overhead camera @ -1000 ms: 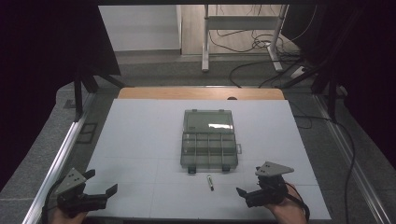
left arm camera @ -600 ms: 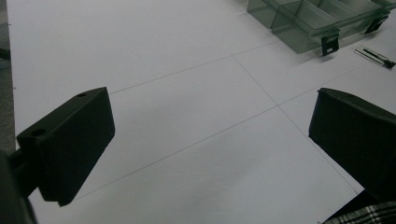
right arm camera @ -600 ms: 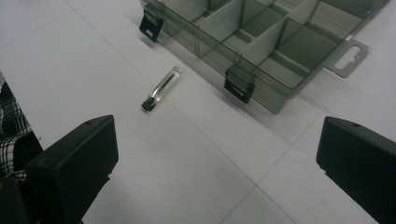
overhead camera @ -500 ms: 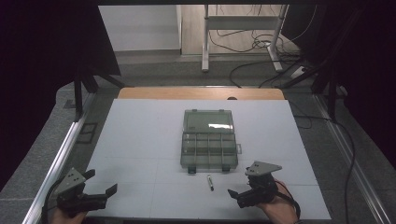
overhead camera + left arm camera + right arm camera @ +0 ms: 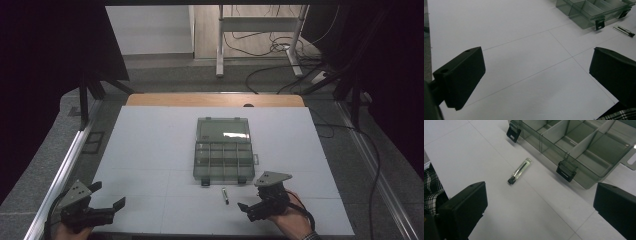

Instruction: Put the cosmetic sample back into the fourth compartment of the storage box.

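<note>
So the small clear tube with a black cap (image 5: 519,170) is lying on the white table (image 5: 150,145) just in front of the smoky transparent compartment box (image 5: 222,155). My right gripper (image 5: 250,207) is sliding in toward it, jaws spread and empty, probably lining up a pickup. My left gripper (image 5: 107,202) is idling wide apart at the near-left corner.

right tongs (image 5: 251,206) nearer vial (image 5: 225,195), seemingly lower
</note>
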Tool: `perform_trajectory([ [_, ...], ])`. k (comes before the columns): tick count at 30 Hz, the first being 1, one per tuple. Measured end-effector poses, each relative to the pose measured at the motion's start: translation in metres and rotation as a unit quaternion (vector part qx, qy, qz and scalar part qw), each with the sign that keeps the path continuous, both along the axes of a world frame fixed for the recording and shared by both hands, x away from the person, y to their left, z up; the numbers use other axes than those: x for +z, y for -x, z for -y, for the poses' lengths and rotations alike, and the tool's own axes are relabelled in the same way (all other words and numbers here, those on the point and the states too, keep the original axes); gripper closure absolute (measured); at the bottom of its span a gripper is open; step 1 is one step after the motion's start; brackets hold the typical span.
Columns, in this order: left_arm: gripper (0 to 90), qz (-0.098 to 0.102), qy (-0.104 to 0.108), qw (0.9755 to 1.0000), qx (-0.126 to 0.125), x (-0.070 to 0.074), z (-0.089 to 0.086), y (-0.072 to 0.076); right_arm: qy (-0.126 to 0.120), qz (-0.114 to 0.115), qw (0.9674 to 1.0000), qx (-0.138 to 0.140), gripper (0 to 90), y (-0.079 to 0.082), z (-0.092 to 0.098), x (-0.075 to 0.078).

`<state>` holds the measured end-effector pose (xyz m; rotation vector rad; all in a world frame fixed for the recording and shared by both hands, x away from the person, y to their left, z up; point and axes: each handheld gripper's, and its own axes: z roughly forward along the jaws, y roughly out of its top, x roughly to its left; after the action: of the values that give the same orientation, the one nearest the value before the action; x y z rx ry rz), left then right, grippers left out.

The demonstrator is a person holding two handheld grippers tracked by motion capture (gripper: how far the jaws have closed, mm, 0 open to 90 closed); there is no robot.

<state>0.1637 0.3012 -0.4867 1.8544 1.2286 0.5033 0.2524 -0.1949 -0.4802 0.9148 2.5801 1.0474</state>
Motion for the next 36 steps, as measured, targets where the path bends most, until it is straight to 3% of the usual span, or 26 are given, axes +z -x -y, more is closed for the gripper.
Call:
perform_trajectory([
  [22,0.8,0.000,0.000,1.0000,-0.006,0.000,0.000,0.000,0.022,-0.030,0.9993,0.007,0.0,-0.011,-0.026,-0.006],
  [31,0.8,0.000,0.001,1.0000,-0.007,0.000,0.000,0.000,0.058,-0.030,0.9978,0.012,0.0,-0.012,-0.038,-0.012],
  [36,0.8,0.000,0.001,1.0000,-0.007,0.000,0.000,0.000,0.070,-0.043,0.9965,0.013,4.3,-0.016,-0.042,-0.016],
])
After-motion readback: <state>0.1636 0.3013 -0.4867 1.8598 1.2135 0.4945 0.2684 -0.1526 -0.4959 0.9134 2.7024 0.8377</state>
